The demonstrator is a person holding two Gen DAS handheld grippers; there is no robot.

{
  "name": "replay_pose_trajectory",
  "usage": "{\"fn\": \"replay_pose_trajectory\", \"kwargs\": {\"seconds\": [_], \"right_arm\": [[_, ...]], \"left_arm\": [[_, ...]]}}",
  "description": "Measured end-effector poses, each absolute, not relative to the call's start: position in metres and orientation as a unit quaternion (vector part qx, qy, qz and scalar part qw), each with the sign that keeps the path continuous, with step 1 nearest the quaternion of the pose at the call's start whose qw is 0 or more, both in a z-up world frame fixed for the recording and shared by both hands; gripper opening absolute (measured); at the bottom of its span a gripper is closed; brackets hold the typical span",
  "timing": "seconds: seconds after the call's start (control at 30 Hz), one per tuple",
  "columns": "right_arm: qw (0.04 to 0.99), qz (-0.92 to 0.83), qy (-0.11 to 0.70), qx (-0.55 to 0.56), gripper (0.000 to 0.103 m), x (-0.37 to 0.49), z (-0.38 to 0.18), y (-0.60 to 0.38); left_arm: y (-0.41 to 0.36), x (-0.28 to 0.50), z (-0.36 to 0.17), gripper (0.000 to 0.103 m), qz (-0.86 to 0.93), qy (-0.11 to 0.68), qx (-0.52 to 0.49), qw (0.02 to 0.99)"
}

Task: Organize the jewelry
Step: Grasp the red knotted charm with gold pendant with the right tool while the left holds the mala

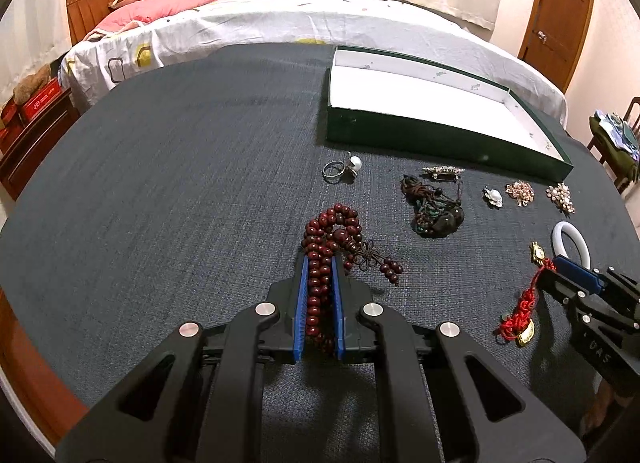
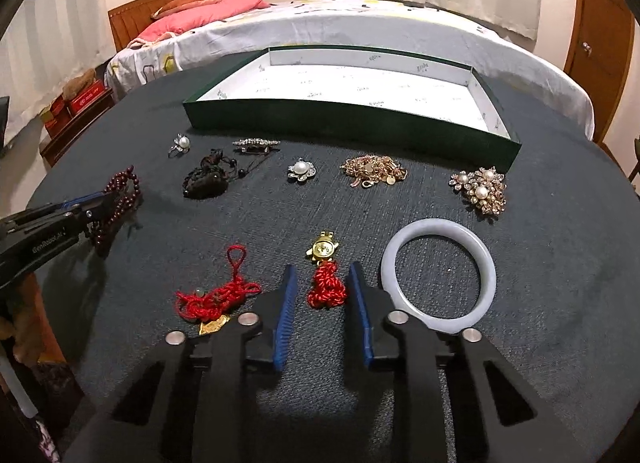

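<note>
My left gripper [image 1: 319,263] is shut on a dark red bead string [image 1: 320,283]; the beads lie between the blue pads, and the far loop and tassel rest on the dark cloth table [image 1: 180,203]. From the right wrist view the beads [image 2: 120,199] hang in the left gripper [image 2: 106,203]. My right gripper [image 2: 322,275] is open, its jaws on either side of a red knotted cord [image 2: 327,290] with a gold watch charm [image 2: 322,249]. An open green tray [image 2: 352,119] with a white inside stands at the back.
On the cloth lie a white bangle [image 2: 438,275], a second red cord with a gold piece [image 2: 216,299], a pearl-cluster brooch [image 2: 480,191], a gold chain heap [image 2: 374,169], a pearl flower brooch [image 2: 301,170], a dark cord pendant [image 2: 206,179], a bar brooch [image 2: 256,145] and a pearl ring [image 2: 180,145]. A bed stands behind.
</note>
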State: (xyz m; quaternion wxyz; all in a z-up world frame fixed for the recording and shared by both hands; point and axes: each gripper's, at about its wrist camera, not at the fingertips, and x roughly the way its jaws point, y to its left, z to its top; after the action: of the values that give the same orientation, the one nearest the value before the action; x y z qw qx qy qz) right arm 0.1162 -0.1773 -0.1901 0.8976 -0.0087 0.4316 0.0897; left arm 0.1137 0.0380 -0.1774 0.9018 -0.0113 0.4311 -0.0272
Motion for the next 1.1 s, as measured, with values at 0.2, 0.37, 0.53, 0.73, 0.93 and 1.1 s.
{"fn": "replay_pose_trajectory", "kwargs": {"seconds": [0.2, 0.37, 0.53, 0.73, 0.93, 1.1], "right_arm": [[0.897, 0.098, 0.432, -0.003, 0.014, 0.113, -0.191, -0.178], [0.898, 0.100, 0.428, 0.007, 0.013, 0.108, -0.186, -0.182], [0.903, 0.100, 0.418, 0.012, 0.013, 0.104, -0.176, -0.186], [0.911, 0.098, 0.399, 0.022, 0.012, 0.097, -0.159, -0.194], [0.922, 0.090, 0.375, 0.032, 0.012, 0.097, -0.141, -0.205], [0.932, 0.078, 0.353, 0.034, 0.012, 0.107, -0.124, -0.217]], "left_arm": [[0.038, 0.113, -0.177, 0.011, -0.027, 0.431, -0.010, 0.902], [0.034, 0.111, -0.173, 0.011, -0.030, 0.426, -0.007, 0.904], [0.028, 0.107, -0.165, 0.011, -0.036, 0.418, -0.004, 0.908], [0.021, 0.104, -0.152, 0.011, -0.046, 0.405, -0.004, 0.913], [0.006, 0.106, -0.139, 0.011, -0.066, 0.396, -0.004, 0.916], [-0.015, 0.116, -0.127, 0.011, -0.092, 0.384, 0.002, 0.919]]}}
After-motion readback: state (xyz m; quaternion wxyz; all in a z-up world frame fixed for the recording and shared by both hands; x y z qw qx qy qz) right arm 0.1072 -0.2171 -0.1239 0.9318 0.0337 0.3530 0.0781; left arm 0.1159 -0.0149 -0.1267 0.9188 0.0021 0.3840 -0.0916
